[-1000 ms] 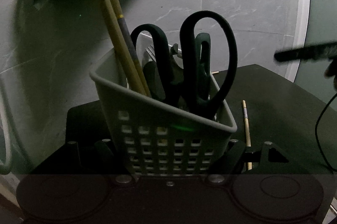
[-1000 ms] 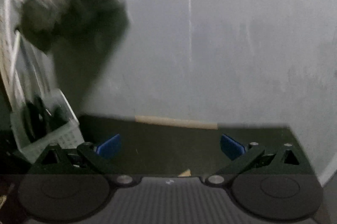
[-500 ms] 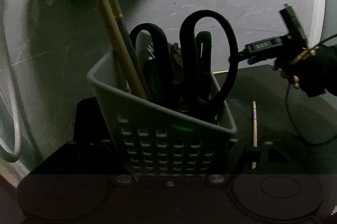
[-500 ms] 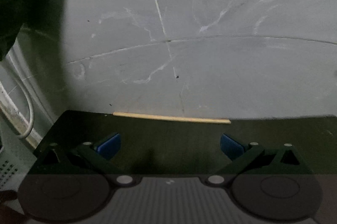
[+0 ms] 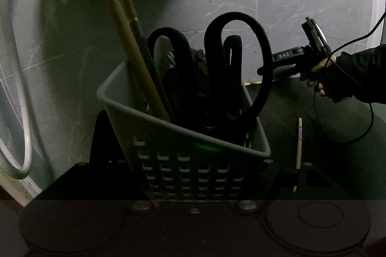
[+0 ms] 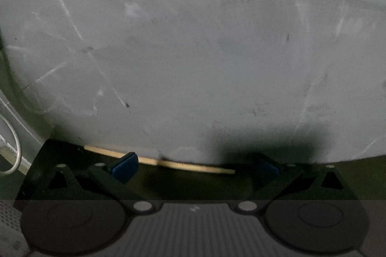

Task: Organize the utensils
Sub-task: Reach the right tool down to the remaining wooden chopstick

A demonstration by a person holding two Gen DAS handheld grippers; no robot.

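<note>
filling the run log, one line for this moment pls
left claw: shut on utensil basket | right claw: open, at far chopstick | near chopstick: loose on table | scissors: in basket

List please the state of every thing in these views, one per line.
Utensil basket: tilted, gripped by left hand-held gripper.
Scissors: handles up, in basket.
Far chopstick: flat on table.
Near chopstick: flat on table.
Right hand-held gripper: open, at far chopstick.

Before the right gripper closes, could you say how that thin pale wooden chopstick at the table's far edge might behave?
The thin pale wooden chopstick looks stiff and light. Being round, it may roll off the dark table edge. The open right gripper probably needs a centred pinch.
</note>
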